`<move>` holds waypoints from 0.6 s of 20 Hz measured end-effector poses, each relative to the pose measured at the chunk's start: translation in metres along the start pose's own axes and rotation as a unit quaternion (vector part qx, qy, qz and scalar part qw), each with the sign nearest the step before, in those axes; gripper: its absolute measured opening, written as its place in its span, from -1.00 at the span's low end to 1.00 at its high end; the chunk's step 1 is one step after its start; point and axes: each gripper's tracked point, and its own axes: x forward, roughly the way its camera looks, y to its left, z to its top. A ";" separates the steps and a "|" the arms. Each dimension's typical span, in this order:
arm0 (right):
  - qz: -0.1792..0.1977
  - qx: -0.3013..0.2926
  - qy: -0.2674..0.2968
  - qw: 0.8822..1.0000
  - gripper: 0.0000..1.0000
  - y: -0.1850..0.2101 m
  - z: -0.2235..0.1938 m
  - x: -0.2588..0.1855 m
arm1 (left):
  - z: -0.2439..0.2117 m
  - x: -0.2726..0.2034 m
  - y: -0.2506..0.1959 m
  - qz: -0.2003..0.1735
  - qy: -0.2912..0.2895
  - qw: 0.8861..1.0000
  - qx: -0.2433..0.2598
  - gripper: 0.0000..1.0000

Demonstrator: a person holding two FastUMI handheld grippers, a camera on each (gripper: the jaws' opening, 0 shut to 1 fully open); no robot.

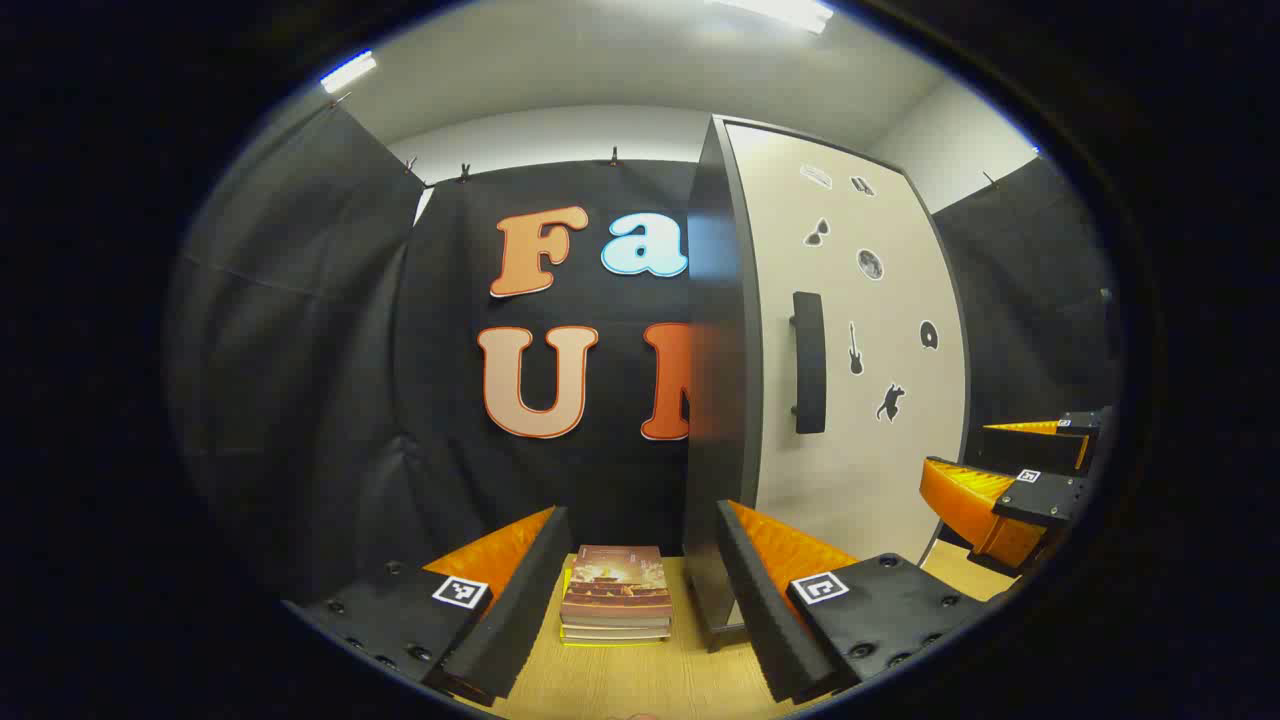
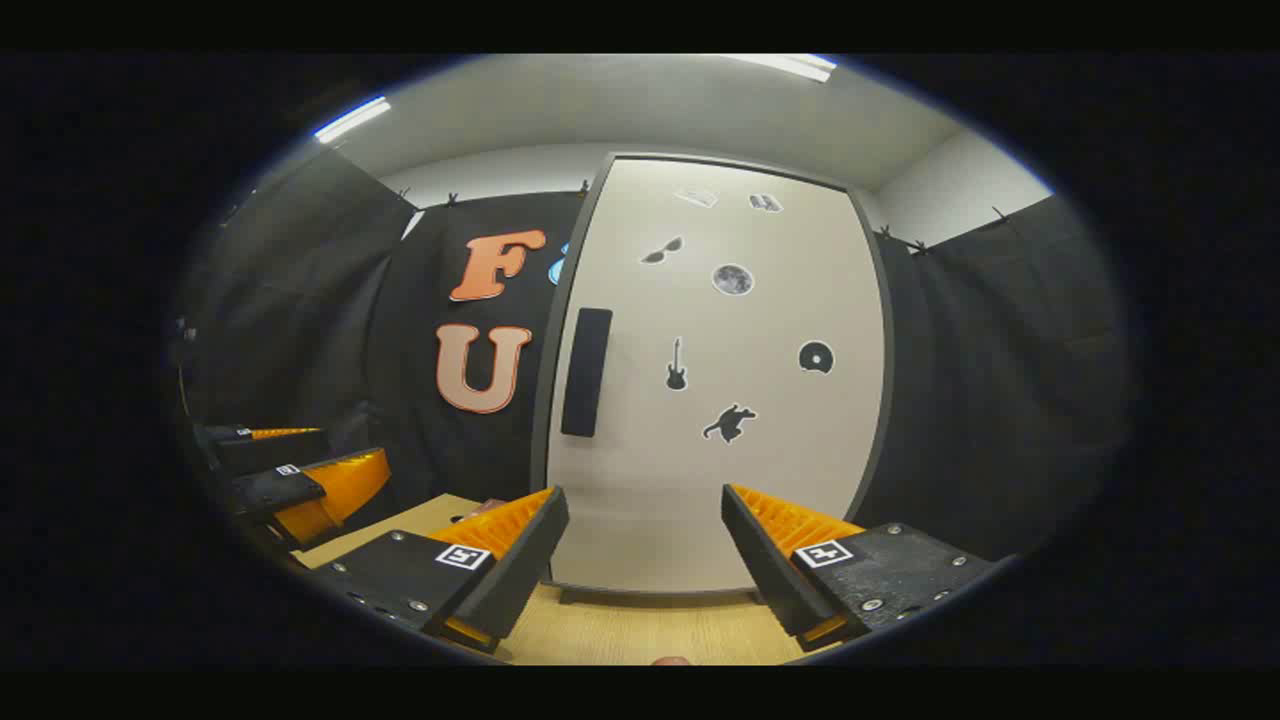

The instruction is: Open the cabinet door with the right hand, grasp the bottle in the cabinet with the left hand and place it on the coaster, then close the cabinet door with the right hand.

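A tall cabinet with a pale door (image 2: 720,400) stands shut on the wooden table (image 2: 640,630); small stickers dot the door. Its dark vertical handle (image 2: 586,372) sits near the door's left edge. My right gripper (image 2: 645,540) is open, facing the lower door, a short way off from it. In the left gripper view the cabinet door (image 1: 860,400) and handle (image 1: 808,362) stand to the right, and my left gripper (image 1: 640,580) is open over the table with nothing between its fingers. The right gripper (image 1: 1010,480) shows at that view's right edge, the left gripper (image 2: 290,480) at the other view's left.
A short stack of books (image 1: 616,592) lies on the table (image 1: 640,680) just ahead of my left gripper, left of the cabinet's dark side panel (image 1: 712,400). Black cloth walls close the booth behind and at both sides.
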 end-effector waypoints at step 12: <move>0.017 0.018 0.014 1.000 0.90 0.013 -0.003 0.024 | -0.006 0.011 0.012 0.008 0.011 1.000 0.007 0.89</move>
